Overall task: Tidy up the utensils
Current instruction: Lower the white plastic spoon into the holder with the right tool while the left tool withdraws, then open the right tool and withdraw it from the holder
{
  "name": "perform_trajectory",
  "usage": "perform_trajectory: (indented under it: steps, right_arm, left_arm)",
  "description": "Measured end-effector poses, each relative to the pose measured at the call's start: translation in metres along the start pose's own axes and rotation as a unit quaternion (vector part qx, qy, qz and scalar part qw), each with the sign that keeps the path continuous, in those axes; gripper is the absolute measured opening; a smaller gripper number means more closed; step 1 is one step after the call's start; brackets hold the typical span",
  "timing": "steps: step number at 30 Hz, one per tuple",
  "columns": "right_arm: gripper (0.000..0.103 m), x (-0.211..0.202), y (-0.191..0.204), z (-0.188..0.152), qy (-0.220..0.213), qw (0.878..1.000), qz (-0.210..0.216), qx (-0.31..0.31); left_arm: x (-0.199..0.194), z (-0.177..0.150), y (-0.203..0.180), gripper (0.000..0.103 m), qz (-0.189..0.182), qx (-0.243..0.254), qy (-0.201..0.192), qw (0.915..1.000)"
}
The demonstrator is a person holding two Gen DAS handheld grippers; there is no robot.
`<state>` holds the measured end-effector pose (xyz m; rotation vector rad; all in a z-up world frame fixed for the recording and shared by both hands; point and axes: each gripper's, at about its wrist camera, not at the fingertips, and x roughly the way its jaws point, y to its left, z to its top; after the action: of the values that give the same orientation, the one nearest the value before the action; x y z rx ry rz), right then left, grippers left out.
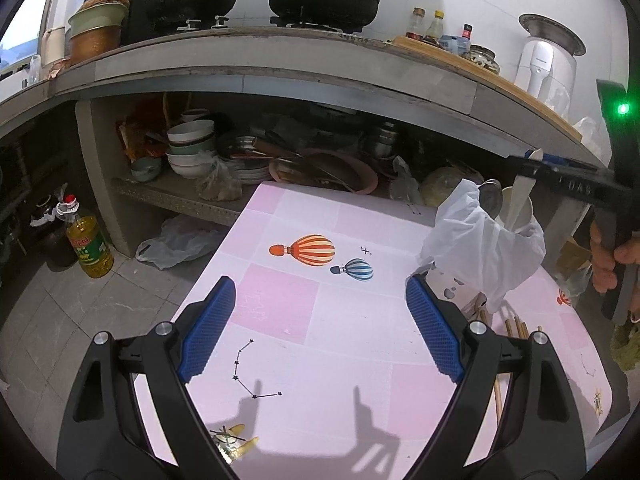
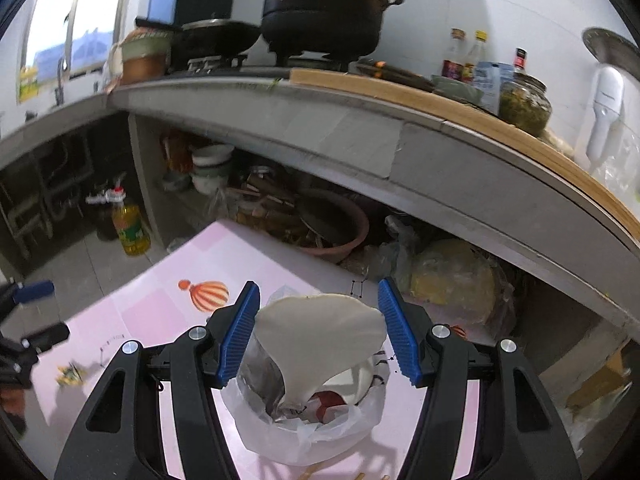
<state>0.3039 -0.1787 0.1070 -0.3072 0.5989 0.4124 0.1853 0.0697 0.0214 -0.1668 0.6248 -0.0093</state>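
A white utensil holder cup (image 1: 460, 292) wrapped in a clear plastic bag (image 1: 480, 240) stands on the pink table (image 1: 300, 320) at the right. A metal spoon (image 1: 490, 198) and a white rice paddle (image 1: 520, 200) stand in it. Wooden chopsticks (image 1: 516, 326) lie beside its base. My left gripper (image 1: 320, 300) is open and empty, left of the cup. My right gripper (image 2: 318, 312) is open, its blue pads either side of the rice paddle's blade (image 2: 320, 336), above the bagged cup (image 2: 304, 420). It also shows in the left wrist view (image 1: 560, 176).
A concrete counter (image 1: 280, 64) with pots and bottles overhangs a shelf of bowls (image 1: 190, 148) and a pink basin (image 2: 340, 232) behind the table. An oil bottle (image 1: 86, 244) and a plastic bag (image 1: 176, 240) sit on the floor at the left.
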Motion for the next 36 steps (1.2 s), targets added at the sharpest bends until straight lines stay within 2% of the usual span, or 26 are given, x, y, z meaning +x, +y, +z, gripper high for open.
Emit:
perform_trajectory:
  steps: [5, 19, 30, 36]
  right_arm:
    - [0.06, 0.011, 0.011, -0.006, 0.017, 1.0, -0.003, -0.026]
    - [0.06, 0.034, 0.018, -0.012, 0.056, 0.997, 0.001, -0.047]
    - [0.06, 0.038, 0.017, -0.008, 0.058, 0.998, 0.002, -0.04]
    - [0.061, 0.022, 0.012, -0.005, 0.046, 0.999, 0.011, -0.026]
  left_arm:
    - [0.002, 0.0, 0.001, 0.083, -0.002, -0.001, 0.002, 1.0]
    - [0.004, -0.001, 0.0, 0.083, -0.001, -0.004, 0.003, 1.0]
    - [0.002, -0.001, 0.002, 0.083, 0.0, -0.006, 0.001, 1.0]
    - [0.001, -0.001, 0.003, 0.083, -0.001, -0.006, 0.0, 1.0]
